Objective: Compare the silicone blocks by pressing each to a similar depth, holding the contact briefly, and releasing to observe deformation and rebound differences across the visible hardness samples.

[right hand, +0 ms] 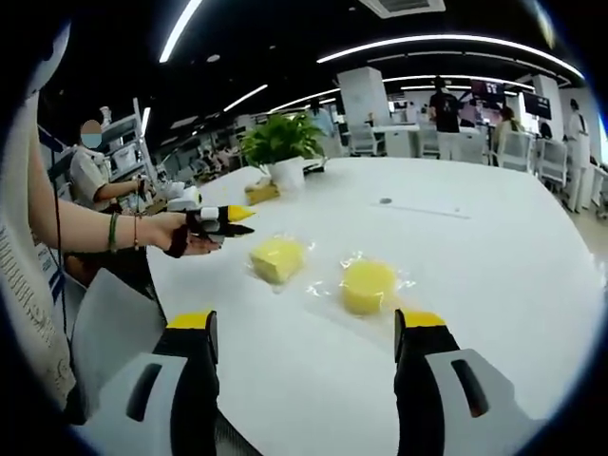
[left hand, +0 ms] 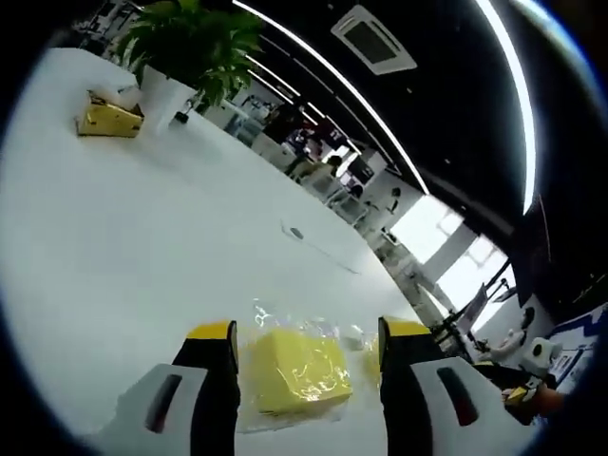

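Observation:
A square yellow silicone block [left hand: 294, 372] in a clear plastic bag lies on the white table [left hand: 123, 247], between the jaws of my left gripper [left hand: 310, 330], which stands open and wide apart around it. Whether the jaws touch it I cannot tell. In the right gripper view the same square block [right hand: 275, 258] lies left of a round yellow block [right hand: 369, 285], also bagged. A hand holds the left gripper [right hand: 233, 220] just left of the square block. My right gripper [right hand: 307, 320] is open, near the table's front, short of both blocks.
A potted plant [left hand: 180, 47] and a yellow tissue box [left hand: 109, 116] stand at the table's far end. A small dark disc with a thin cable [right hand: 385, 201] lies past the blocks. The person's arm [right hand: 95, 228] reaches in from the left. People and chairs [right hand: 513, 142] are behind.

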{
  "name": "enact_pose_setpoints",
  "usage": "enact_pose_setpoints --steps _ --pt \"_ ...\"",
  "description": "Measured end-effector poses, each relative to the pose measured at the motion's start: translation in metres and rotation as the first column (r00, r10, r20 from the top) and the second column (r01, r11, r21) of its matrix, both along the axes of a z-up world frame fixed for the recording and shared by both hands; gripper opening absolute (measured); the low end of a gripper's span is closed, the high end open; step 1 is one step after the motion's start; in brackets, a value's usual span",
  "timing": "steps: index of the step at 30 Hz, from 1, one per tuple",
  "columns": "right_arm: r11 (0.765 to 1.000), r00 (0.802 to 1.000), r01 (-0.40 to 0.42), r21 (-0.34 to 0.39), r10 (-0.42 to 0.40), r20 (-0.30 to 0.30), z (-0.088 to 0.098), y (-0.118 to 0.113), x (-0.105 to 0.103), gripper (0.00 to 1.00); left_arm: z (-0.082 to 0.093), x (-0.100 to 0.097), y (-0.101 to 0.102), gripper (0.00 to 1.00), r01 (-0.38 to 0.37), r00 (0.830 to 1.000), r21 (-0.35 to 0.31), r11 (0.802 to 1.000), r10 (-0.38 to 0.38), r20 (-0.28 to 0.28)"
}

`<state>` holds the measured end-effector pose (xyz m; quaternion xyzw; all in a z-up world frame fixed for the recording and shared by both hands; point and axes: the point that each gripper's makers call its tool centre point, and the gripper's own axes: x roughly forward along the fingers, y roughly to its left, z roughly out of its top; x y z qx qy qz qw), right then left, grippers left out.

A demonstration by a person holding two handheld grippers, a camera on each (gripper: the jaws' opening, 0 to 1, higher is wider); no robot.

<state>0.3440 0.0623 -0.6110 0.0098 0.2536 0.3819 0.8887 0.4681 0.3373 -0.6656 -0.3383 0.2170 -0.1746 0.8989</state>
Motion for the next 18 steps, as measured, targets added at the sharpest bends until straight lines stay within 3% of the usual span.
enact_pose_setpoints --steps 4,10,14,15,16,18 --pt "1.0 1.0 0.0 -0.01 0.0 -0.006 0.0 0.001 0.001 0.7 -0.017 0.009 0.002 0.55 0.012 1.0 0.003 1.0 -0.012 -0.028" --pt "1.0 1.0 0.002 -0.029 -0.003 -0.016 -0.002 0.003 0.005 0.7 -0.03 0.022 0.0 0.53 0.013 0.999 -0.065 0.998 -0.016 -0.047" --pt "0.999 1.0 0.019 -0.038 -0.02 -0.017 -0.002 0.001 0.008 0.69 -0.042 0.031 -0.005 0.5 0.031 0.996 -0.131 0.991 -0.041 -0.077" --pt "0.999 1.0 0.02 -0.043 -0.021 -0.019 -0.003 0.001 0.008 0.69 -0.038 0.035 -0.007 0.46 0.039 0.998 -0.153 0.987 -0.047 -0.047" --pt "0.999 1.0 0.02 -0.045 -0.021 -0.019 -0.003 0.0 0.008 0.69 -0.042 0.035 -0.006 0.44 0.029 0.996 -0.175 0.984 -0.042 -0.074" --pt "0.998 0.999 0.024 -0.054 -0.025 -0.021 -0.003 -0.001 0.009 0.69 -0.041 0.04 -0.007 0.39 0.018 0.997 -0.221 0.975 -0.035 -0.072"
